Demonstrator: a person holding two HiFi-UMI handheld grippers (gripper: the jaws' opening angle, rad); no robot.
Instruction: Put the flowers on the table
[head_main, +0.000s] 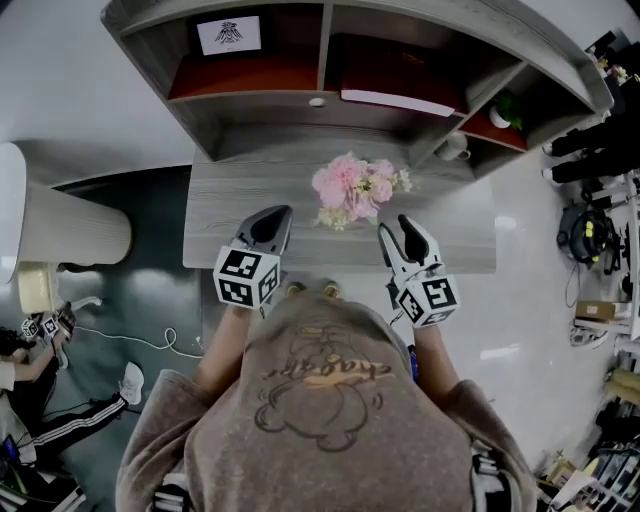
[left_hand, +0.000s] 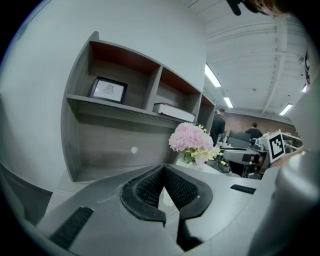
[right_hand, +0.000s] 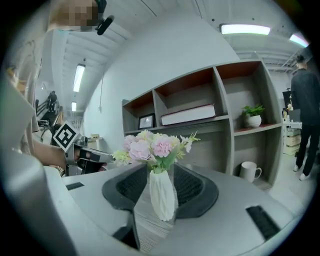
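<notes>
A bunch of pink and white flowers (head_main: 352, 187) stands upright in a white ribbed vase (right_hand: 162, 195) on the grey wooden table (head_main: 240, 190), near its middle. My right gripper (head_main: 395, 232) sits just right of and behind the bunch. In the right gripper view the vase shows between that gripper's (right_hand: 160, 167) parted jaws, with table visible in the gap on its left side; the pads do not press it. My left gripper (head_main: 272, 225) hovers over the table's front, left of the flowers (left_hand: 190, 137), shut and holding nothing.
A grey shelf unit (head_main: 320, 60) rises behind the table with a framed picture (head_main: 228, 35), a flat book (head_main: 397, 100), a small potted plant (head_main: 505, 112) and a white mug (head_main: 455, 148). A person sits on the floor at far left (head_main: 40, 400). Equipment clutters the right edge.
</notes>
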